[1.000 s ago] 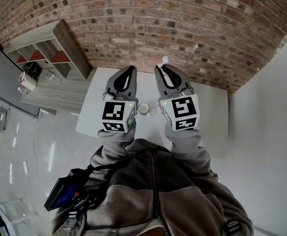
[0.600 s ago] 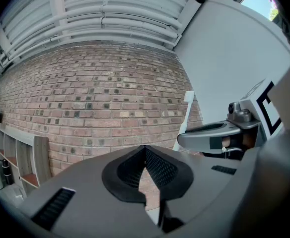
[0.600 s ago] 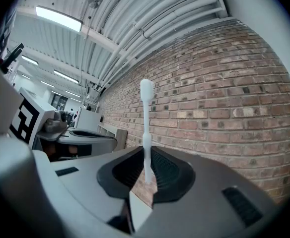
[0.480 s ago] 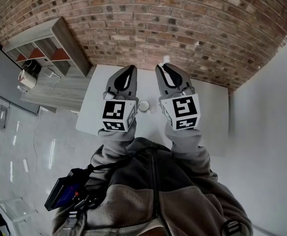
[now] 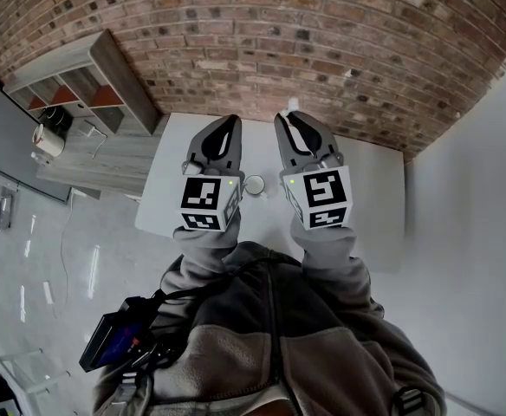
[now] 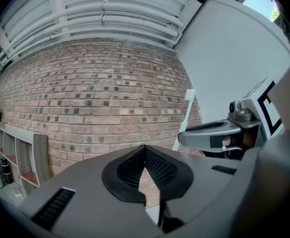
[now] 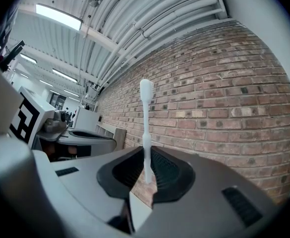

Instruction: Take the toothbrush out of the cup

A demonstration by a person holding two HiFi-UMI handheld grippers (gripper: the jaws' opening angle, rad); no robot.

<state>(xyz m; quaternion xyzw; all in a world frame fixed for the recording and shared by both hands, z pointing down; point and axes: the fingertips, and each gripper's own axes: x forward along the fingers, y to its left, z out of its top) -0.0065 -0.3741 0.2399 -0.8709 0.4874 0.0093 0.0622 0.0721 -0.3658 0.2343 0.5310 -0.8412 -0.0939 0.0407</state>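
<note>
My right gripper (image 5: 290,121) is shut on a white toothbrush (image 7: 146,128), which stands upright between the jaws with its head (image 5: 291,105) poking past the tips. The same toothbrush (image 6: 186,114) shows beside the right gripper (image 6: 204,133) in the left gripper view. A small white cup (image 5: 254,185) stands on the white table (image 5: 370,198), between and below the two grippers. My left gripper (image 5: 228,125) is shut with nothing in it, its jaws (image 6: 146,152) pressed together. Both grippers are held up above the table, pointing toward the brick wall.
A brick wall (image 5: 322,50) runs behind the table. A wooden shelf unit (image 5: 80,85) stands to the left, with small items on a ledge near it. A grey polished floor (image 5: 45,258) lies left of the table.
None; both grippers and the toothbrush stay where they were, apart from a very slight shift of the view.
</note>
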